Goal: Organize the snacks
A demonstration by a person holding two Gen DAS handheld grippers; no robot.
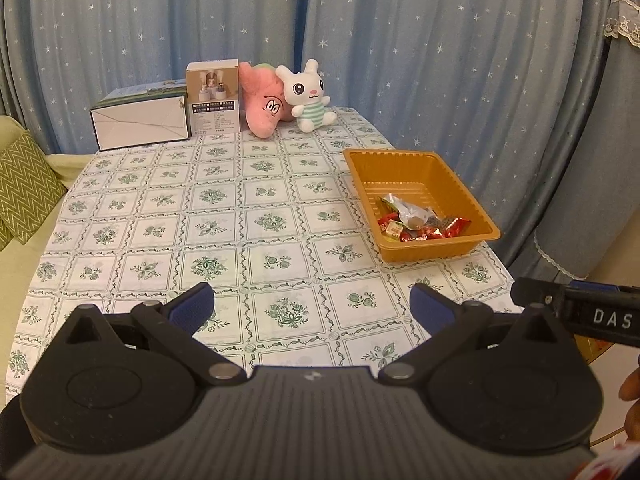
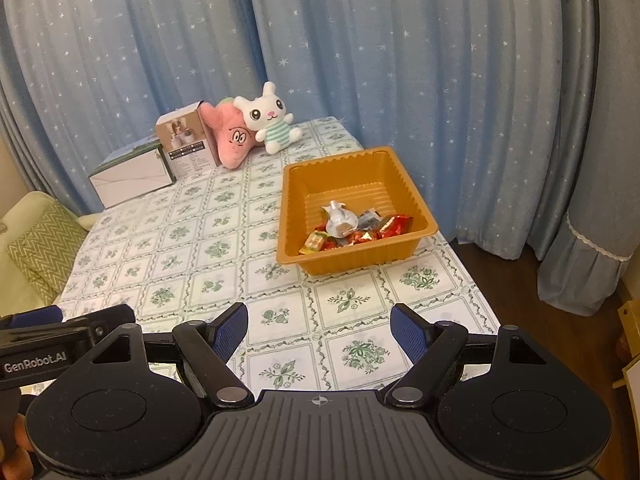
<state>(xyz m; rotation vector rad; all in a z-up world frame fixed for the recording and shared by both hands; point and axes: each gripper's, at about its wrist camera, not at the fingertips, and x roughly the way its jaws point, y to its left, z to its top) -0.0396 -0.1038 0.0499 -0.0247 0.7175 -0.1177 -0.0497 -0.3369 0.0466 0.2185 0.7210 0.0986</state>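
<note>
An orange plastic tray [image 1: 480, 236] stands near the table's right edge; it also shows in the right wrist view [image 2: 288, 196]. Several wrapped snacks [image 1: 420, 222] lie in its near corner, red, clear and yellow wrappers [image 2: 354, 228]. My left gripper [image 1: 312, 306] is open and empty, above the tablecloth near the front edge, left of the tray. My right gripper [image 2: 319, 326] is open and empty, in front of the tray. Each gripper's body shows at the edge of the other's view.
A floral tablecloth [image 1: 224, 216] covers the table. At the far end stand a white box [image 1: 140, 122], a taller carton [image 1: 216, 100], a pink plush [image 1: 266, 106] and a white rabbit plush [image 1: 308, 96]. Blue curtains hang behind. A sofa with a green cushion [image 1: 24, 188] is on the left.
</note>
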